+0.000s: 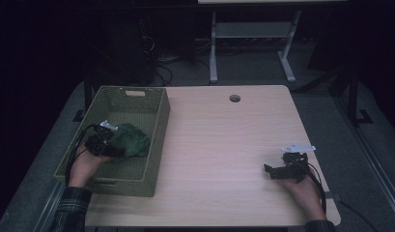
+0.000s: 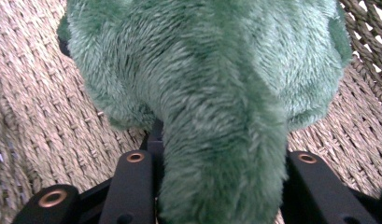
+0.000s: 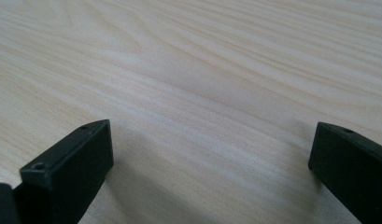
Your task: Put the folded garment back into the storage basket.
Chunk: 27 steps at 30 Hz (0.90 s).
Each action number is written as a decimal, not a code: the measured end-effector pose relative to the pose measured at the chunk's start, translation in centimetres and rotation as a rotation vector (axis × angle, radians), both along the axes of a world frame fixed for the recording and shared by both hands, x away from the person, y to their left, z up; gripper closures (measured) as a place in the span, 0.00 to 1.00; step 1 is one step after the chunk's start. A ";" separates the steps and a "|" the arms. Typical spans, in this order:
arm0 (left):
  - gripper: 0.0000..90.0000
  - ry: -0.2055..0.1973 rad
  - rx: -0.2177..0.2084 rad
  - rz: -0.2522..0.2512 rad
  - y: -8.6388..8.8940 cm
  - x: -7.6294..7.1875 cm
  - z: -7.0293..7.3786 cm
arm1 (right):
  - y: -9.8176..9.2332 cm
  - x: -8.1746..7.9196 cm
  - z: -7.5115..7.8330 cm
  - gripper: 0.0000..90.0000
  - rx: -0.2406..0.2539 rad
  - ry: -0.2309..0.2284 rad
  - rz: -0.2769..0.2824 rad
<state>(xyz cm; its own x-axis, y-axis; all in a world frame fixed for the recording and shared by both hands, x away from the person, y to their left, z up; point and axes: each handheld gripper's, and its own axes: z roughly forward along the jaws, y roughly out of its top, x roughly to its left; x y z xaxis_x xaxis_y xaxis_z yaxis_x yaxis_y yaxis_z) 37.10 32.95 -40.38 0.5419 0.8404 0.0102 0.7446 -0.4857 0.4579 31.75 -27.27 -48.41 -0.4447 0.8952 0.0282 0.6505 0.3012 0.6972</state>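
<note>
A green plush toy (image 1: 132, 139) lies inside the green woven basket (image 1: 159, 140) at the table's left. My left gripper (image 1: 115, 149) reaches into the basket from the near side. In the left gripper view its two black jaws flank a thick part of the plush toy (image 2: 216, 93), and the fur fills the whole gap of the left gripper (image 2: 221, 186). The toy rests on the basket's woven floor (image 2: 39, 116). My right gripper (image 1: 270, 171) lies low over the table near the front right, jaws wide apart, and the right gripper (image 3: 212, 158) has only bare wood between them.
The light wooden table (image 1: 224, 140) has a round cable hole (image 1: 234, 98) near its far edge. The basket's walls stand on all sides of the left gripper. Beyond the table stand a white desk frame (image 1: 253, 43) and cables on a dark floor.
</note>
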 end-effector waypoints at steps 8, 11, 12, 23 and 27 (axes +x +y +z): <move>0.40 0.006 -0.021 0.012 0.4 0.1 -0.1 | 0.0 0.0 0.0 0.00 0.000 0.000 0.000; 0.30 -0.014 -0.039 0.002 0.6 -0.1 0.6 | 0.0 0.0 0.0 0.00 0.000 0.000 0.000; 0.30 -0.023 -0.045 0.003 0.6 -0.1 0.8 | 0.0 0.0 0.0 0.00 0.000 0.000 0.000; 0.21 -0.113 -0.145 0.008 -0.2 -0.6 3.9 | 0.0 0.0 0.0 0.00 0.000 0.000 0.000; 0.18 -0.147 -0.180 0.003 -1.2 -0.7 4.8 | 0.0 0.0 0.0 0.00 0.000 0.000 0.000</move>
<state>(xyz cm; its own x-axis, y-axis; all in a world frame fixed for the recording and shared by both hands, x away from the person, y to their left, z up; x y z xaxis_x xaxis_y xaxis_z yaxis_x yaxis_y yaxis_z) 36.44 31.78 -35.60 0.5428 0.8376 -0.0617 0.6653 -0.3840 0.6403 31.75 -27.27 -48.41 -0.4449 0.8951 0.0279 0.6504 0.3016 0.6971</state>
